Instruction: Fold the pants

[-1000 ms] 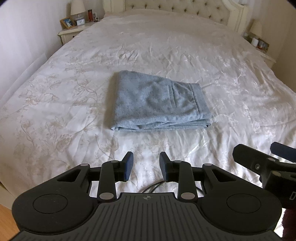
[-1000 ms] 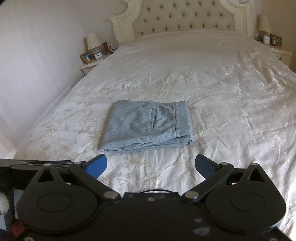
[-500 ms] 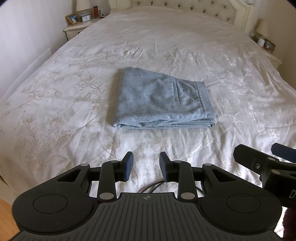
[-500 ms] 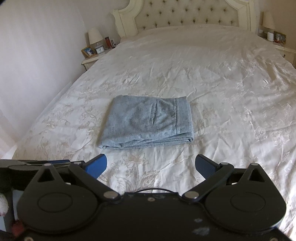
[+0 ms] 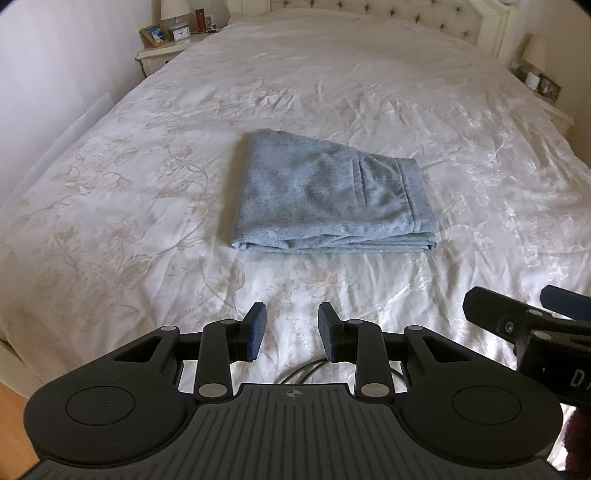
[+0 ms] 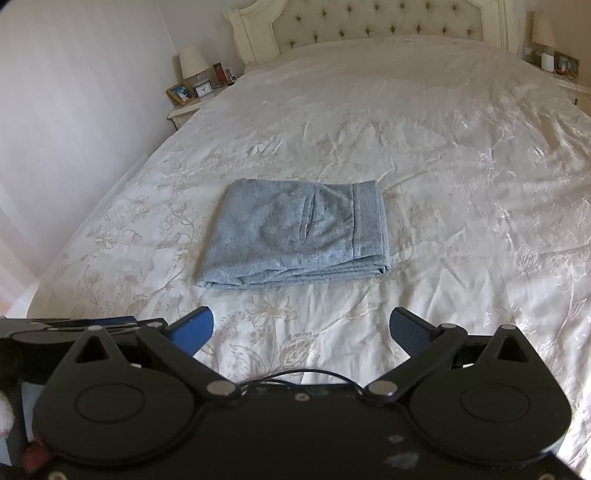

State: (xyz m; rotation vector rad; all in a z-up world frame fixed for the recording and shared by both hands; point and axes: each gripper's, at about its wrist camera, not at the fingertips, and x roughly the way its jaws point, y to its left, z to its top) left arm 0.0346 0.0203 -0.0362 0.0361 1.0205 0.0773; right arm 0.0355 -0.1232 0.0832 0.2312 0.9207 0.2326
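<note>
folded pants (image 5: 328, 195) on bed (image 5: 424, 103), left gripper (image 5: 291, 328) empty

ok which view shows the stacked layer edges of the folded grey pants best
The left wrist view: the folded grey fleece pants sit larger and nearer there, with the stacked layers along the near edge clearly separated. The right wrist view shows the same pants smaller, layers still visible but finer, waistband on the right.

A bedroom in a home: a wide bed (image 6: 424, 122) with a white flowered cover fills the room, with a buttoned, cream headboard (image 6: 373, 18) at its far end. Beside it stands a small bedside table (image 6: 186, 109) with a lamp (image 6: 192, 62), a framed photo (image 6: 179, 92) and a small clock (image 6: 204, 88); a second lamp (image 6: 542, 31) stands on the other side
</note>
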